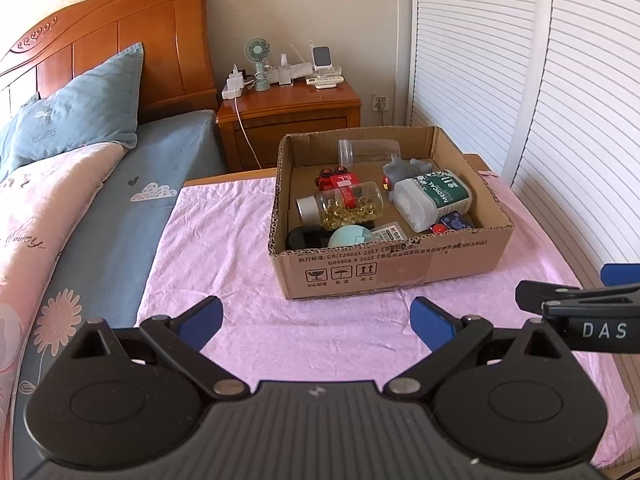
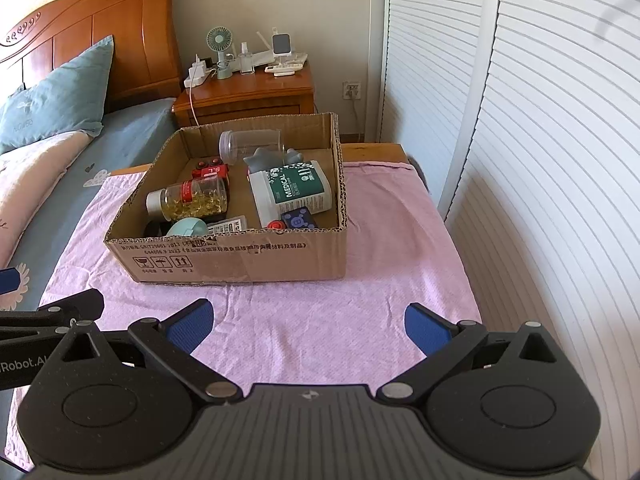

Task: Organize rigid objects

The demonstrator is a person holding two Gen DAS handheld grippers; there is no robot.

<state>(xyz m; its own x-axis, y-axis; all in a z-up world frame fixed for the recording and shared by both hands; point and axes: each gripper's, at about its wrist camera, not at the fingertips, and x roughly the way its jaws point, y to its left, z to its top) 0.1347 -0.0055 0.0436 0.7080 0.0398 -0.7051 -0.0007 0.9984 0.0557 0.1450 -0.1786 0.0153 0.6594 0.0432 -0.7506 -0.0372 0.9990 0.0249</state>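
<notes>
Green-labelled white "MEDICAL" tub [image 2: 294, 194] lies mid-frame in brown cardboard box [image 2: 240, 258] on pink-clothed surface [image 2: 380, 240]; both grippers' jaws apart, empty.

Black ribbed tool [image 1: 316, 322] bodies, blue finger pads [image 2: 188, 326], silver pivot screws, white lettering

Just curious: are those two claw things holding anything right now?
No. The left gripper and right gripper are both open and empty above the pink cloth.
</notes>
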